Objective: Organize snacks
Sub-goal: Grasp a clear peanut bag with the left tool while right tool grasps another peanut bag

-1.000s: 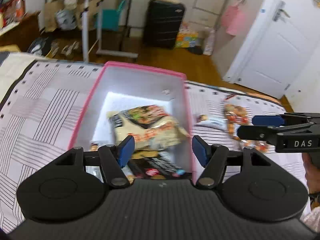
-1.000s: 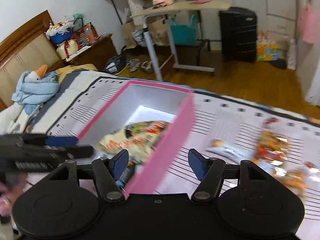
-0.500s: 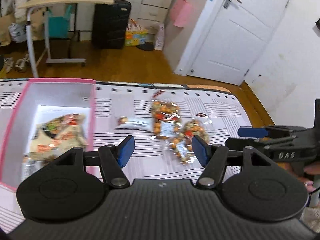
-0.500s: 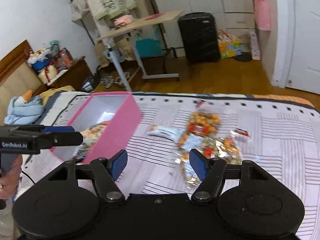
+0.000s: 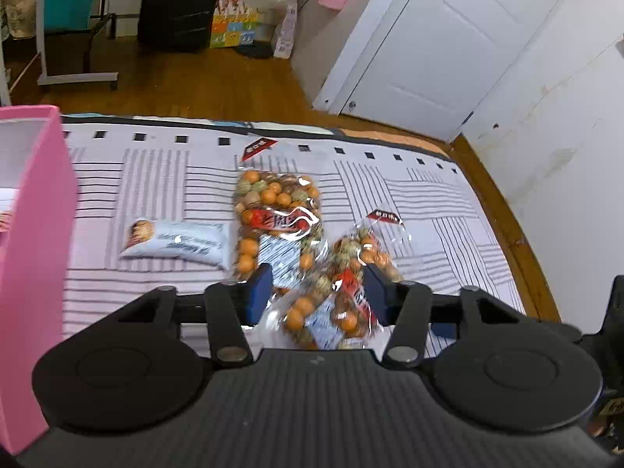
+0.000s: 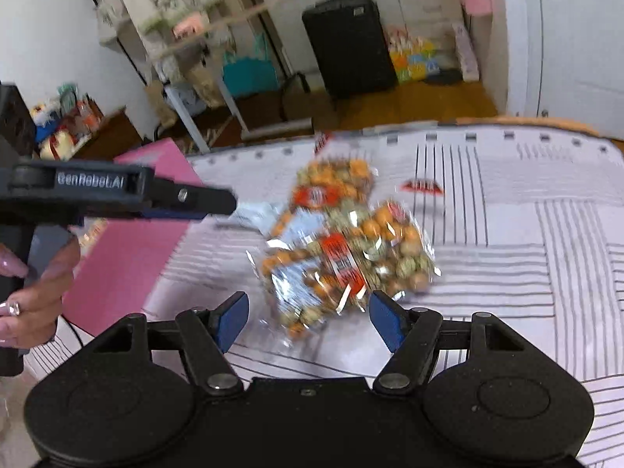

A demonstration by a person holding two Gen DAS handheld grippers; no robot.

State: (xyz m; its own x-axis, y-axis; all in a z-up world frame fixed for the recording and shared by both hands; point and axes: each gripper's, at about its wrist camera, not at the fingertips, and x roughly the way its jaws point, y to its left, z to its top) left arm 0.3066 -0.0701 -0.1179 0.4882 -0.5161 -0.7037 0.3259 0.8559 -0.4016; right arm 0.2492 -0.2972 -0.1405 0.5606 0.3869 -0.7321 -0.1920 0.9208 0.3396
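Note:
Two clear bags of orange and green snack balls lie on the striped bedspread: a far bag (image 5: 277, 210) and a near bag (image 5: 343, 273); both show in the right wrist view, the far bag (image 6: 331, 183) and the near bag (image 6: 343, 261). A small white snack packet (image 5: 175, 242) lies left of them. The pink box (image 5: 35, 234) stands at the left. My left gripper (image 5: 318, 292) is open, its fingers straddling the near bag's lower end. My right gripper (image 6: 308, 318) is open just before the near bag. The left gripper also shows in the right wrist view (image 6: 210, 202).
The bed's far edge (image 5: 351, 136) drops to a wooden floor. Beyond stand a black suitcase (image 5: 177, 0), a rolling side table (image 5: 78, 74) and a white door (image 5: 436, 39). The pink box also shows in the right wrist view (image 6: 128, 241).
Both grippers have swung right, away from the pink box, and closed in on the snack-ball bags. Both stay open and empty.

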